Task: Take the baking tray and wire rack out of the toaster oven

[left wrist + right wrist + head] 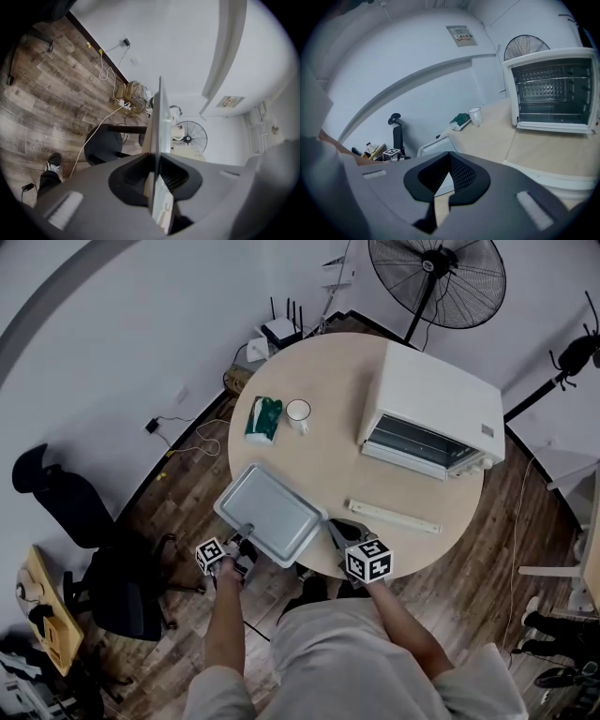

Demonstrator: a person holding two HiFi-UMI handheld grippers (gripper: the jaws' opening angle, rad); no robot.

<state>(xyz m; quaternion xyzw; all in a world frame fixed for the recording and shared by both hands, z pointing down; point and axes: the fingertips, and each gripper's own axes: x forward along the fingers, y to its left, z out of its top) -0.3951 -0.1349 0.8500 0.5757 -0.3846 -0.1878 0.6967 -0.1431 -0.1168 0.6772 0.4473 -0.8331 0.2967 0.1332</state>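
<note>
Tray (270, 514) lies on the table (328, 456), lower left of centre, its near edge clamped in the left gripper (246, 538). Right gripper (336, 529), jaws together and empty, sits beside the tray's right corner. Oven (431, 413) stands upper right.

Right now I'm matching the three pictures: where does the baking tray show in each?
Head view: baking tray lower centre, on the table's near edge.
Left gripper view: tray edge-on, upright at centre, between the jaws.
Right gripper view: tray lower left of centre, past the jaws.
Shared landmark: the fan.
</note>
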